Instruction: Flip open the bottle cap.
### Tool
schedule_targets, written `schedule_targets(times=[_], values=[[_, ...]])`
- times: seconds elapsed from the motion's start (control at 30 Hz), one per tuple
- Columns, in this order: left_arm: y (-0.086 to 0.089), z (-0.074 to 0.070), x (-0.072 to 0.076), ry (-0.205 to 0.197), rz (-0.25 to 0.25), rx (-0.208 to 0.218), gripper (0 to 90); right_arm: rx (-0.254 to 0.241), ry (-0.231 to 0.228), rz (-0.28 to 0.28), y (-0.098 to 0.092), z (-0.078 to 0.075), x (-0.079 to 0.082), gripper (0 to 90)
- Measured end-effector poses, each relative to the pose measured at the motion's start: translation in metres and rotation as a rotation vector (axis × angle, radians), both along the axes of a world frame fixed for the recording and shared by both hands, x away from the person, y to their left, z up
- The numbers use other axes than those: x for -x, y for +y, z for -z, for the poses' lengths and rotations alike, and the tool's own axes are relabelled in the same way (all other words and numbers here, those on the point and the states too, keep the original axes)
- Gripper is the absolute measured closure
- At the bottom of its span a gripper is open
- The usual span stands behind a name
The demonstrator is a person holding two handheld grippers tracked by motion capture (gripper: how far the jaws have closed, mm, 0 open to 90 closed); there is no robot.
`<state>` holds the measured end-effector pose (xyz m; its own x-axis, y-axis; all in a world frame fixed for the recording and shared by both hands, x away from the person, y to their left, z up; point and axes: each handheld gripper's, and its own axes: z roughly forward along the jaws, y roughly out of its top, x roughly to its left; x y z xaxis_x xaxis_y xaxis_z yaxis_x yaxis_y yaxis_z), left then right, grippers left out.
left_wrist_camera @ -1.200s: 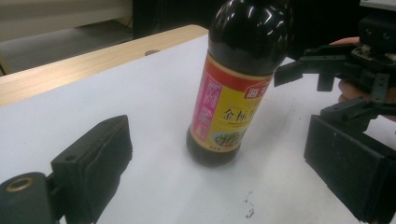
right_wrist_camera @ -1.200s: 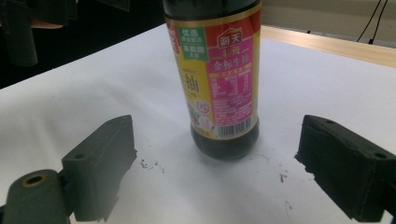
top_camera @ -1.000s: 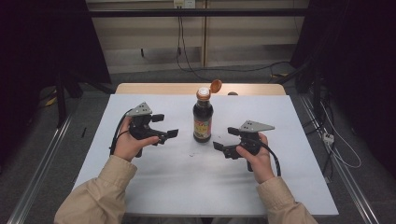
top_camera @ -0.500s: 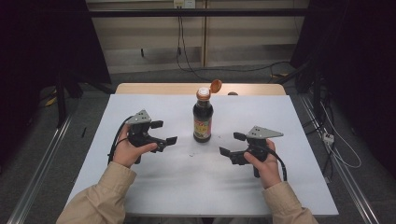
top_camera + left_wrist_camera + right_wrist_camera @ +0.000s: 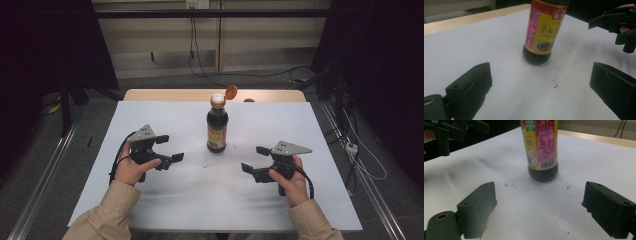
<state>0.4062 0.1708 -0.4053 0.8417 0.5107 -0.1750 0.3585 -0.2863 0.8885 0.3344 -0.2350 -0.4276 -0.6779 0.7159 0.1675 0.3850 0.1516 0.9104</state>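
Sauce bottle unmoved, both hand-held grippers farther back, jaws apart.

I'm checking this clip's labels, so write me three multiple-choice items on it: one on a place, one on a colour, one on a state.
1. Where does the bottle stand?
A. Between the two grippers, toward the far side of the table
B. At the table's near edge
C. Held in one gripper

2. What colour is the bottle's flip cap?
A. Blue
B. Orange
C. White

3. How are the left gripper and right gripper set?
A. Both shut
B. Both open, holding nothing
C. One shut on the bottle

Answers: 1 A, the high view shows it upright beyond and between them. 2 B, the cap is orange and tipped open. 3 B, both gripper views show jaws wide apart with bare table between.
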Motion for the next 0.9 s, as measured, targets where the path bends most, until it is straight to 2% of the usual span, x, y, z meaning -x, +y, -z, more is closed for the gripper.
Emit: schedule_targets(times=[0.9], values=[[0.034,0.013,0.034,0.000,-0.017,0.002,5.3,0.018,-0.003,0.033,-0.028,0.008,0.026,10.5]])
